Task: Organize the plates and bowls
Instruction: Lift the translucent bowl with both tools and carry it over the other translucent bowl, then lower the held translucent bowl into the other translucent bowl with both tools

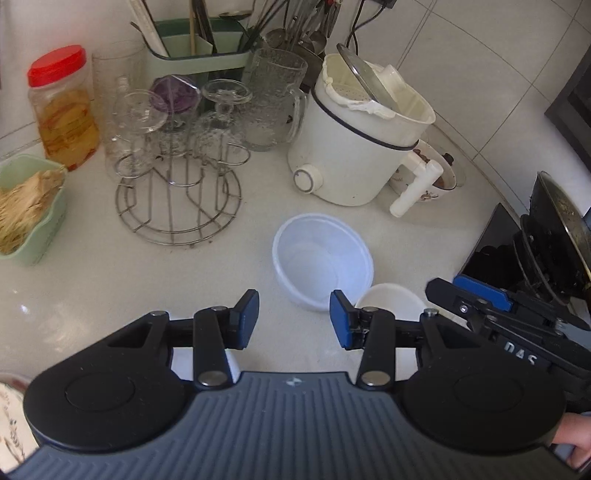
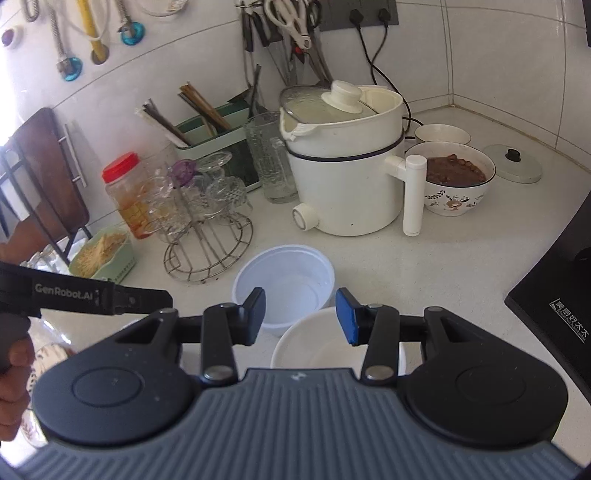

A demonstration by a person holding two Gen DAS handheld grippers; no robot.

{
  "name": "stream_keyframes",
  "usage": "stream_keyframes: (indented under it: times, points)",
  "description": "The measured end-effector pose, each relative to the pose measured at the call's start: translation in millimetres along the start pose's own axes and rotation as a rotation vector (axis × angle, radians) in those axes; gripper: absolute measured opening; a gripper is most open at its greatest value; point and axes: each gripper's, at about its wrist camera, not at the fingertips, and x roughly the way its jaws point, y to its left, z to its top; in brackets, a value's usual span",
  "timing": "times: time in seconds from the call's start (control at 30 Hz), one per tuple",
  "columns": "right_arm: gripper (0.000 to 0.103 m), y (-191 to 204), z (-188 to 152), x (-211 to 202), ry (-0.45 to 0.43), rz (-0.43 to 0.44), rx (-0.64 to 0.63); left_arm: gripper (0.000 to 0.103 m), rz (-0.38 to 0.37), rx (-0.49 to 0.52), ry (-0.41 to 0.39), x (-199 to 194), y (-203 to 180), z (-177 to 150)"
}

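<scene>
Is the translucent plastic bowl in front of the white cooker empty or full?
Empty. The translucent plastic bowl stands upright on the counter, and both wrist views show its bare bottom, with nothing inside.

White speckled countertop (image 2: 443, 273), white tiled wall (image 2: 498, 55) behind, corner at right. Landmark: white electric cooker (image 2: 347, 173). Above it, a dark socket strip (image 2: 360, 14) with plugged cords; left of it, a green utensil holder (image 2: 218, 136); right, black hob edge (image 2: 554, 306). Soft daylight.
</scene>
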Motion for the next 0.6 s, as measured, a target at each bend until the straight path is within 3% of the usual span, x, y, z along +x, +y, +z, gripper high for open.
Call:
stream_keyframes:
  times: [0.13, 0.3, 0.6]
  points:
    - [0.045, -6.8, 10.1, 15.6, 0.006, -0.009, -0.010, 0.062, -0.019, 0.002, -0.001, 11.4, -4.6, 14.0]
    - [0.045, -17.6, 17.8, 35.5, 0.033, -0.010, 0.016, 0.062, -0.050, -0.038, 0.035, 36.4, 1.0, 30.2]
    - [0.045, -32.1, 30.5, 80.4, 0.124, 0.000, 0.035, 0.062, -0.005, -0.069, 0.101, 82.9, 11.7, 42.5]
